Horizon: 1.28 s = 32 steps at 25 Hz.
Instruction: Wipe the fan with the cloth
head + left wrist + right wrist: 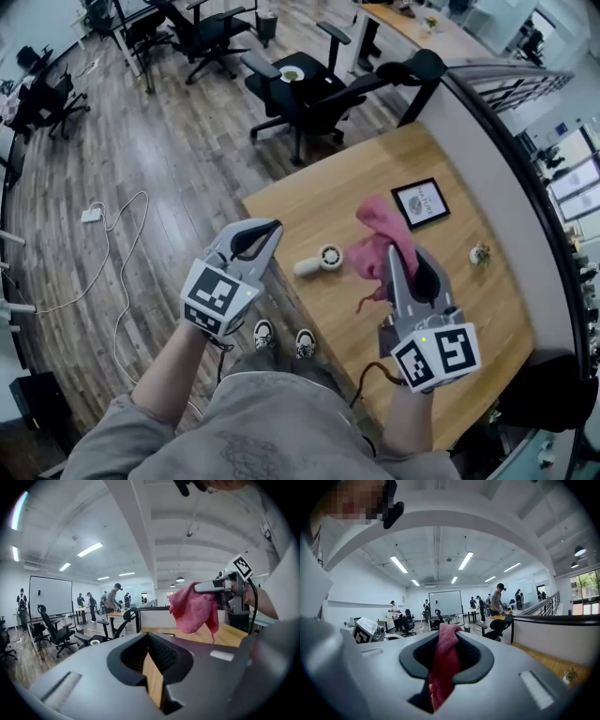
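Observation:
A small white fan [323, 259] lies on the wooden table [309, 202], near its front edge. My right gripper [394, 255] is raised above the table and shut on a pink cloth [380, 239]; in the right gripper view the cloth [445, 663] fills the gap between the jaws. The left gripper view shows the cloth [194, 609] hanging from the right gripper [220, 587]. My left gripper [274, 228] is held up to the left of the fan, off the table's edge, shut with nothing in it. Both grippers point about level.
A framed picture [420, 202] and a small ornament [480, 253] lie on the table beyond the cloth. A partition wall [497, 159] runs along the table's far side. Office chairs [309, 89] stand behind the table, and a cable [112, 244] trails across the floor at left.

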Motion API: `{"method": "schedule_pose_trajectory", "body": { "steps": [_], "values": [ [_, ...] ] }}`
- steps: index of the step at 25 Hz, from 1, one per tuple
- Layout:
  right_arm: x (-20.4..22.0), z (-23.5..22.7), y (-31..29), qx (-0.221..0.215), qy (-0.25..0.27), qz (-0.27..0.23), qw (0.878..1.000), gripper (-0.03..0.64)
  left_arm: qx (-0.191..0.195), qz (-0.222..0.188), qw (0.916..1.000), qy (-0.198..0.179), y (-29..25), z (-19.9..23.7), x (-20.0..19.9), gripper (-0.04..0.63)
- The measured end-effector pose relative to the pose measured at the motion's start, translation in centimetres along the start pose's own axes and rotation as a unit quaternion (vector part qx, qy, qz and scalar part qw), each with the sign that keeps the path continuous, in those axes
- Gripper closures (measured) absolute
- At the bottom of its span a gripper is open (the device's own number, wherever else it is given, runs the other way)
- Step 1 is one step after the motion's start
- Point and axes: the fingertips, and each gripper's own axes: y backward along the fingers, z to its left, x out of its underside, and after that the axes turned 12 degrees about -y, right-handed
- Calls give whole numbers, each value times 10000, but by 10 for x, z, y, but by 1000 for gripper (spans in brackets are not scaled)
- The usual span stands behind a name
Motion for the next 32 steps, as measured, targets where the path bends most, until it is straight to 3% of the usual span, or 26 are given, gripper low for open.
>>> {"method": "schedule_pose_trajectory", "body": {
  "steps": [6,13,23,32],
  "values": [
    [-37,25,32,-81,167,-518,9985,545,-228,-437,9988,-36,28,10,-50,592],
    [-51,33,55,-11,255,-866,9959,545,-442,-480,9977,-191,49,13,-73,594],
    [-18,29,62,-23,-93,-442,9990,545,-376,-389,9983,-218,67,-2,-63,592],
    [8,26,54,149,49,-74,9998,545,-446,-115,9986,-270,78,-7,-51,594]
  ]
}}
